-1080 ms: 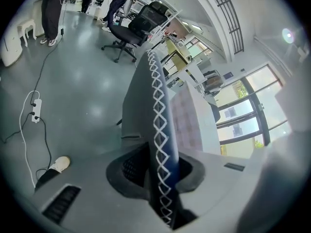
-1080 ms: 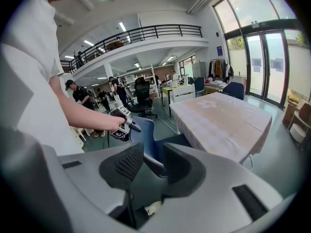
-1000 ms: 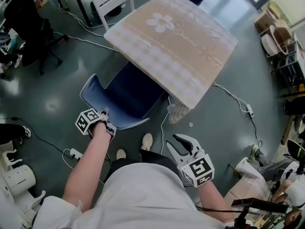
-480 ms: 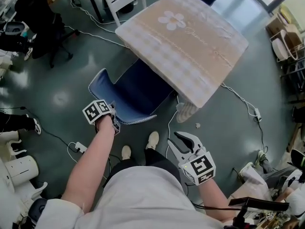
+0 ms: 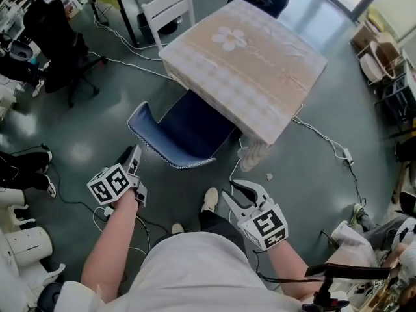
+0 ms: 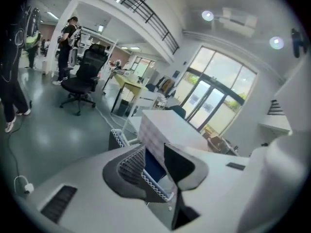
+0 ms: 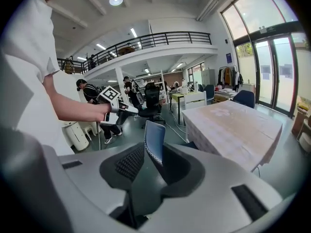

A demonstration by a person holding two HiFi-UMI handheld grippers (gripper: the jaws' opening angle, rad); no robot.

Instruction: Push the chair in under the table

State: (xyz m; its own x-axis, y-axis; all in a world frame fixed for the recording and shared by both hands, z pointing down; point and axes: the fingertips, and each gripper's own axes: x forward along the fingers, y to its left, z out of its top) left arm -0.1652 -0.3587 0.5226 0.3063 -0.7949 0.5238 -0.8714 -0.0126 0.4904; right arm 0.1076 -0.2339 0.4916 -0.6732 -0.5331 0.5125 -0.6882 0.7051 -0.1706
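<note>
The blue chair (image 5: 185, 135) stands with its seat partly under the table (image 5: 247, 57), which wears a beige cloth; its backrest (image 5: 138, 119) sticks out at the left. My left gripper (image 5: 132, 155) hangs clear of the backrest, nearer to me, open. Its jaws have just been closing with nothing between them. In the left gripper view the chair (image 6: 115, 139) and table (image 6: 165, 127) lie beyond the left gripper (image 6: 155, 168). My right gripper (image 5: 234, 190) stands open near my body. Its jaws have just closed a little on nothing. The right gripper view shows the chair (image 7: 154, 142) ahead of the right gripper (image 7: 153, 174).
A white chair (image 5: 169, 8) and a black office chair (image 5: 58, 51) stand at the back left. Cables (image 5: 325, 138) and a power strip (image 5: 104, 210) lie on the floor. My shoe (image 5: 209, 199) is by the chair. Bystanders' feet (image 5: 26, 168) are at the left, shelves (image 5: 390, 77) at the right.
My left gripper has come off the top edge of the chair's backrest, rolled, and drawn back toward me. The right gripper has shifted slightly. The chair keeps its place against the table.
</note>
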